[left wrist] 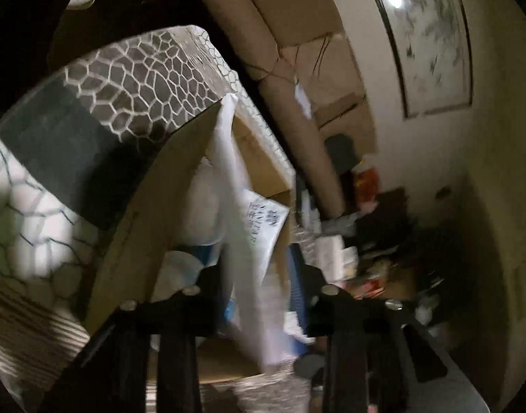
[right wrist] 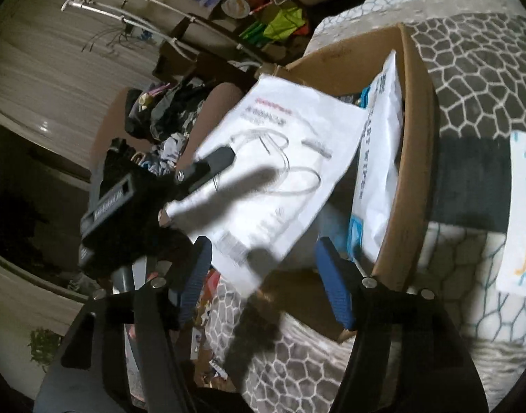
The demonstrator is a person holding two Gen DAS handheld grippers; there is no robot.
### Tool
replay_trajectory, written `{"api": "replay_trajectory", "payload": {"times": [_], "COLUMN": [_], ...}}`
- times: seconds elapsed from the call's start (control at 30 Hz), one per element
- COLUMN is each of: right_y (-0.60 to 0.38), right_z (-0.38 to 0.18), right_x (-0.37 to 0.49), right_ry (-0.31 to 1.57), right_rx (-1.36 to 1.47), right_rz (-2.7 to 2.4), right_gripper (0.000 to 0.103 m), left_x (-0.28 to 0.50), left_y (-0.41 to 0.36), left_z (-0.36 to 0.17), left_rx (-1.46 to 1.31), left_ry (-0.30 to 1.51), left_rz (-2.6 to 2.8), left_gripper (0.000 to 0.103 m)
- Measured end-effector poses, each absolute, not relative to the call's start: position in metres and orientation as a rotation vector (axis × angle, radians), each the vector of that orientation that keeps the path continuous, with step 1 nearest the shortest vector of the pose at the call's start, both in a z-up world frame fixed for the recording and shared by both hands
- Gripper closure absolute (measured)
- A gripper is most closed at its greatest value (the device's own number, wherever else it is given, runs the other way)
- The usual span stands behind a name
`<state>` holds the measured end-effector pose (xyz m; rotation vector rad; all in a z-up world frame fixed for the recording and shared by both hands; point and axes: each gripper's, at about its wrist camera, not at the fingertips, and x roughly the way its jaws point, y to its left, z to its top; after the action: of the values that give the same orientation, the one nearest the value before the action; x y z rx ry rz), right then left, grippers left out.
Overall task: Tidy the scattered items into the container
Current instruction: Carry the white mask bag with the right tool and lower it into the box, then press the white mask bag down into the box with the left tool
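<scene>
— The left gripper (left wrist: 256, 275) grips the near edge of the white packet (right wrist: 280, 172); the right wrist view shows one black finger lying across it.
— And the right gripper (right wrist: 263, 258)?
— Its blue pads (right wrist: 331, 275) stand apart with nothing between them, just short of the packet's lower corner.
— Where is the packet?
— In the air, tilted, over the open cardboard box (right wrist: 414, 137). A wipes pack (right wrist: 380, 172) already stands on edge inside the box, against its far wall.
— What does the box sit on?
— A grey blanket (right wrist: 469, 79) with a pale honeycomb pattern and a dark band. Another white pack (right wrist: 524, 206) lies on it, right of the box.
— The room?
— Dim and cluttered: a white drying rack (right wrist: 125, 10), a heap of clothes (right wrist: 173, 110), and a framed picture (left wrist: 431, 41) on the wall.
</scene>
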<state>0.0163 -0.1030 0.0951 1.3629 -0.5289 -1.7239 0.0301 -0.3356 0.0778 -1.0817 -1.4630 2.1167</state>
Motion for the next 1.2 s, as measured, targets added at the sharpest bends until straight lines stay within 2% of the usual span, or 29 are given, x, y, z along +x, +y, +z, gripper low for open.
{"api": "replay_trajectory", "payload": {"times": [0.1,0.23,0.3,0.33,0.37,0.43,0.47,0.6,0.63,0.67,0.73,0.9,1.03,1.2], "right_y": [-0.105,-0.101,-0.096,-0.094,-0.092,-0.089,-0.089,-0.091,-0.092,-0.094,-0.101,-0.114,-0.115,-0.118], "right_z": [0.089,0.086,0.082,0.08,0.079,0.079,0.08,0.091,0.095,0.099,0.106,0.112,0.114,0.112], "right_x": [0.013,0.004,0.001,0.0,-0.001,-0.001,0.0,0.005,0.006,0.008,0.011,0.018,0.026,0.029], "right_ry": [-0.606,-0.764,-0.829,-0.833,-0.821,-0.755,-0.717,-0.548,-0.505,-0.456,-0.36,-0.222,-0.142,0.019], "right_rx": [1.378,1.353,1.331,1.327,1.322,1.321,1.323,1.319,1.322,1.325,1.332,1.365,1.368,1.409], "right_rz": [-1.676,-1.64,-1.645,-1.66,-1.683,-1.742,-1.767,-1.864,-1.881,-1.9,-1.926,-1.921,-1.885,-1.869], "right_gripper": [0.042,0.042,0.059,0.083,0.09,0.091,0.092,0.092,0.092,0.092,0.092,0.092,0.096,0.096], "left_x": [0.029,0.027,0.026,0.025,0.025,0.023,0.023,0.025,0.026,0.028,0.029,0.034,0.046,0.045], "left_y": [-0.334,-0.325,-0.32,-0.318,-0.315,-0.309,-0.306,-0.302,-0.298,-0.295,-0.292,-0.292,-0.305,-0.304], "left_z": [0.067,0.063,0.062,0.065,0.068,0.074,0.079,0.097,0.105,0.11,0.119,0.13,0.146,0.146], "left_rx": [-1.04,-1.041,-1.065,-1.087,-1.103,-1.154,-1.188,-1.23,-1.25,-1.262,-1.266,-1.267,-1.222,-1.198], "left_ry": [-1.567,-1.584,-1.571,-1.53,-1.486,-1.408,-1.359,-1.203,-1.129,-1.058,-0.949,-0.816,-0.744,-0.69], "left_rz": [2.006,1.954,1.944,1.988,2.019,2.062,2.105,2.269,2.335,2.395,2.479,2.608,2.744,2.729], "left_gripper": [0.077,0.077,0.077,0.076,0.076,0.071,0.066,0.06,0.05,0.047,0.047,0.047,0.047,0.047]}}
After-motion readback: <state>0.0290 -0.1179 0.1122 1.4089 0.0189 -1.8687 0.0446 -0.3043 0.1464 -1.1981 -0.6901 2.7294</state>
